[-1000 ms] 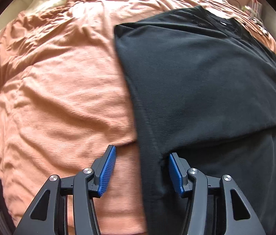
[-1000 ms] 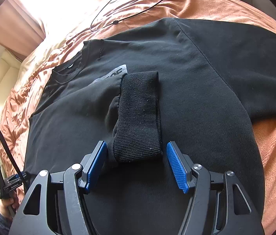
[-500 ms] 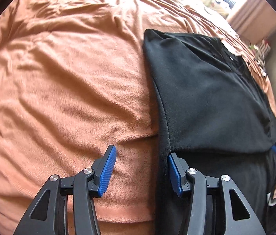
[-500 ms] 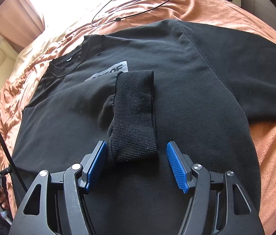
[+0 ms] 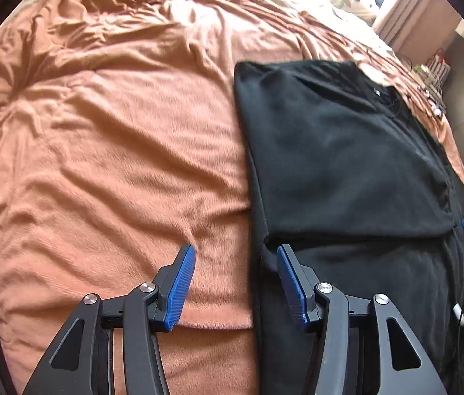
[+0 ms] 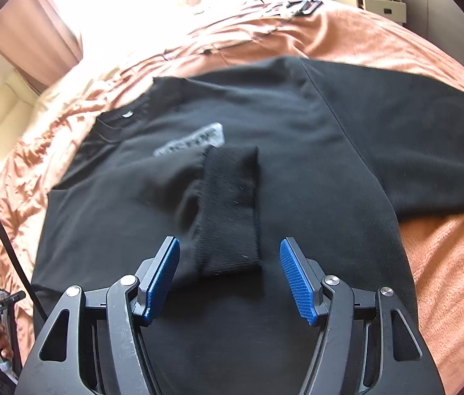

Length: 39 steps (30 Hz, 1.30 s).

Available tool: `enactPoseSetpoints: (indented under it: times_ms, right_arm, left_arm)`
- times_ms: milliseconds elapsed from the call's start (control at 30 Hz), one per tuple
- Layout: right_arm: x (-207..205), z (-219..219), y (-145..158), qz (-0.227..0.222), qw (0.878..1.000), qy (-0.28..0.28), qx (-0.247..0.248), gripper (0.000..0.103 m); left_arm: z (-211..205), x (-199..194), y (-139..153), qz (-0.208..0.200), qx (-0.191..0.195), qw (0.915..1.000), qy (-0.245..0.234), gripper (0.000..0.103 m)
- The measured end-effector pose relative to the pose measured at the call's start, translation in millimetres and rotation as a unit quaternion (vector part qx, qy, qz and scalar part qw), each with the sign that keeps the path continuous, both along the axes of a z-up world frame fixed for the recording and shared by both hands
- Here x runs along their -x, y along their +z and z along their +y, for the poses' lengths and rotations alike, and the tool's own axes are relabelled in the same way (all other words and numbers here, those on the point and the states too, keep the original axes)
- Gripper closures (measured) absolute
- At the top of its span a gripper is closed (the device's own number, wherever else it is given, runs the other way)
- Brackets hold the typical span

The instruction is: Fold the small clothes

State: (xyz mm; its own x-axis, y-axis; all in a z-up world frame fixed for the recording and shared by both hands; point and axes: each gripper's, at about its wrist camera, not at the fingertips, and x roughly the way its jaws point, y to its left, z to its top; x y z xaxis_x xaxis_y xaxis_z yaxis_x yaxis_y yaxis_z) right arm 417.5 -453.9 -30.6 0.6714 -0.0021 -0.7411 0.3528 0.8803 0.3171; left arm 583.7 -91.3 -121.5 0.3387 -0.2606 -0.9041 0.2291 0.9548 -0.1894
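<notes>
Bedspread (image 5: 107,151): we see an orange, wrinkled cover filling most of both views; its far edge is washed out by window glare in the right wrist view, and we cannot make out the items lying there.
Sweatshirt (image 6: 314,171): we find the black sweatshirt lying flat on the bedspread, front side up. In the left wrist view its lower part runs out of frame at the bottom, and its right side is cut by the lens edge.
Folded sleeve (image 5: 347,171): we see one sleeve folded across the chest, hiding part of the front beneath it.
Spread sleeve (image 6: 429,151): we see the other sleeve stretched out to the side on the bedspread; its end is cut off by the frame.
Left gripper (image 5: 235,283): released, its blue pads wide apart; one pad sits over the bedspread, the other over the sweatshirt's side edge. We cannot tell whether the pads touch the fabric.
Right gripper (image 6: 230,276): released, pads wide apart on either side of the cuff, holding nothing.
Cuff (image 6: 232,210): ribbed, black, lying on the chest between the right gripper's pads.
Printed patch (image 6: 195,140): grey, blurred; its lettering is unreadable and the sleeve covers its lower edge.
</notes>
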Motion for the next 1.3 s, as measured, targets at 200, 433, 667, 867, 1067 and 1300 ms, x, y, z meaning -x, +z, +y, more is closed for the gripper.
enactPoseSetpoints:
  times_ms: [200,433,667,867,1067,1300]
  right_arm:
    - [-1,12,-1,-0.011,0.999,0.047,-0.001,0.059]
    - [-10,11,-8,0.001,0.999,0.054,0.009,0.069]
    - [-22,16,-27,0.05,0.997,0.06,0.02,0.071]
    - [-22,24,-28,0.062,0.995,0.071,0.031,0.071]
    - [-6,23,-1,0.034,0.995,0.061,0.073,0.071]
    - [41,40,27,0.004,0.992,0.086,0.087,0.071]
  left_arm:
    - [-15,-14,8,-0.02,0.028,0.9993,0.013,0.051]
    - [-45,-23,-12,-0.007,0.024,0.9996,-0.014,0.074]
    - [-49,-25,-41,0.024,0.007,0.9995,-0.017,0.087]
    - [-44,-21,-38,0.028,0.013,0.9995,0.005,0.088]
    - [-34,10,3,-0.011,0.042,0.998,0.046,0.086]
    - [-20,63,46,-0.051,0.045,0.9963,0.053,0.063]
